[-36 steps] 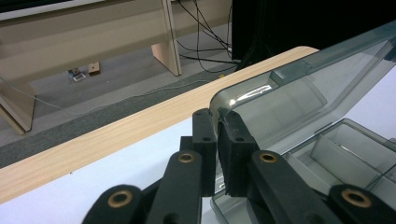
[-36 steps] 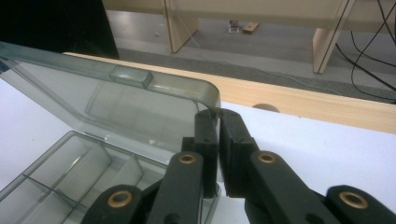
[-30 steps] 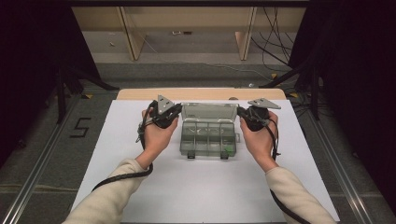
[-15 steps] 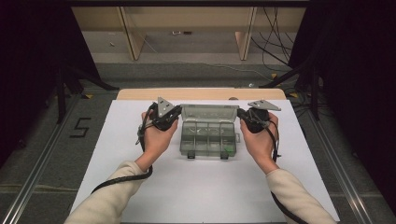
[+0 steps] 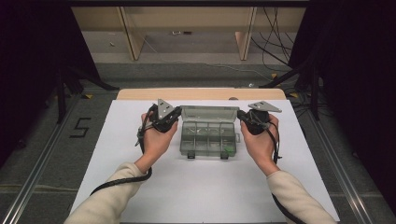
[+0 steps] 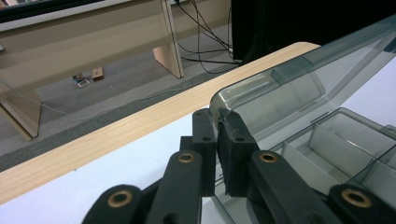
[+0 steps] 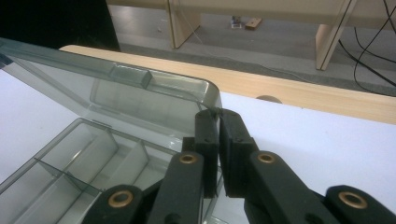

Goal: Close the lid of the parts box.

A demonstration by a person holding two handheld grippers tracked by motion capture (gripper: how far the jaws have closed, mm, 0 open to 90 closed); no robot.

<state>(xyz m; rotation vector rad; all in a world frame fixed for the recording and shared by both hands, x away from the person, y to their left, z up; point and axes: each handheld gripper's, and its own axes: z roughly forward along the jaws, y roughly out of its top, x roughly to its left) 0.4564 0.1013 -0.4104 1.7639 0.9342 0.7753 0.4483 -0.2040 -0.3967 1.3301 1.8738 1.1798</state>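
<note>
A clear plastic compartment box point(image 5: 208, 137) is seen at the middle of the white table point(image 5: 187, 186), its long axis running left to right and its two latches facing the person. Its lid point(image 5: 209, 113) is raised at the far side. The lid's left corner is pinched between the closed jaws of the left gripper point(image 5: 176, 113), its right corner likewise by the right gripper point(image 5: 241, 115).

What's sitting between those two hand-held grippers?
A clear compartment box, its lid raised; the left hand-held gripper and right hand-held gripper each pinch a lid corner, per the high view.
</note>
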